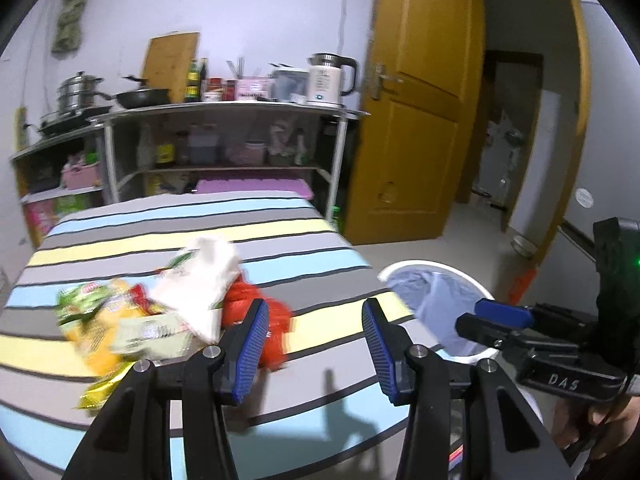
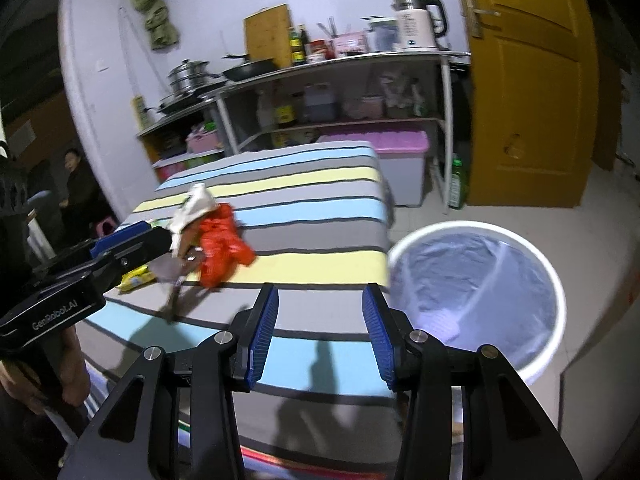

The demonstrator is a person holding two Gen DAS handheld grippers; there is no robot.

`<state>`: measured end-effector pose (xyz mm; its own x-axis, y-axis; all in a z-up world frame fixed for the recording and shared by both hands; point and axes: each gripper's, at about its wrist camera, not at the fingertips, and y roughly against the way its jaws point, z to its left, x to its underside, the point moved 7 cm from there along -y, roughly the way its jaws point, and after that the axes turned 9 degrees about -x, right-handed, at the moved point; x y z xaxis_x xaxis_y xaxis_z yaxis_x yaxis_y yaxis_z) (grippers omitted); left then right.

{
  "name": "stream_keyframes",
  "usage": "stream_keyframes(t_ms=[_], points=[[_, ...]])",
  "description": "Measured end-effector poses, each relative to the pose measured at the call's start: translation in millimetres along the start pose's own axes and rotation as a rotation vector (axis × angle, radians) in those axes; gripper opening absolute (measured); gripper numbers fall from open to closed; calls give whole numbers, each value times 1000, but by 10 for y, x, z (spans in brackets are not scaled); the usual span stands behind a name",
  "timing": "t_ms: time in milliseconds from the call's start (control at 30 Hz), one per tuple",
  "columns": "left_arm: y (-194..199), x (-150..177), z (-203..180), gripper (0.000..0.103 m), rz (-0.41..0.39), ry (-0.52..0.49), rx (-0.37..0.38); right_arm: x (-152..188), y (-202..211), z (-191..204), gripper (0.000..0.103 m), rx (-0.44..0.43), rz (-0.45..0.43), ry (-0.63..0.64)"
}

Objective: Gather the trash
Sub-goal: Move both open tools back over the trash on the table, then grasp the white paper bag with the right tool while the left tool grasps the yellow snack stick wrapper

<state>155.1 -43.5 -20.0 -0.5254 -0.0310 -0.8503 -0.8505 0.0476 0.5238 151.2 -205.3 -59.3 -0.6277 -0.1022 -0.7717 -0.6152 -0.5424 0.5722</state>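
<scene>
A lived-in home room: a striped bed (image 1: 200, 236) beside shelves (image 1: 224, 114) of pots, kettle (image 1: 330, 78), sauces.

Both tools are matte black with angular, triangular cut-outs in their arms. The left gripper (image 1: 316, 340) carries two ribbed blue pads (image 1: 254, 346) on its fingers, with round silver screws at the joints. The right gripper (image 2: 320, 334) looks the same: blue ribbed pads (image 2: 262, 340), silver screw heads, black linkages. White lettering marks each tool's side, and a small green light (image 1: 637, 263) glows on the right one's body.
</scene>
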Motion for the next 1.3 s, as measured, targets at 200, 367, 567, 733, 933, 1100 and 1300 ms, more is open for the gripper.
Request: stream_keyframes(t_ms=[200, 367, 567, 733, 933, 1100, 1300], points=[[97, 85, 565, 48, -7, 44, -93, -58, -189, 332, 45, -48, 19, 47], [146, 186, 953, 48, -13, 62, -168, -143, -370, 549, 45, -80, 34, 77], [80, 255, 1277, 48, 7, 64, -197, -252, -618, 709, 45, -104, 54, 89], [-60, 372, 1417, 48, 49, 48, -197, -298, -845, 845, 45, -134, 77, 95], [-206, 484, 1490, 48, 90, 32, -177, -374, -1156, 974, 45, -162, 115, 85], [-304, 544, 1496, 48, 121, 15, -149, -419, -1384, 1036, 45, -173, 140, 78], [-390, 595, 1472, 48, 150, 0, -122, -493, -1594, 1106, 45, -159, 162, 85]])
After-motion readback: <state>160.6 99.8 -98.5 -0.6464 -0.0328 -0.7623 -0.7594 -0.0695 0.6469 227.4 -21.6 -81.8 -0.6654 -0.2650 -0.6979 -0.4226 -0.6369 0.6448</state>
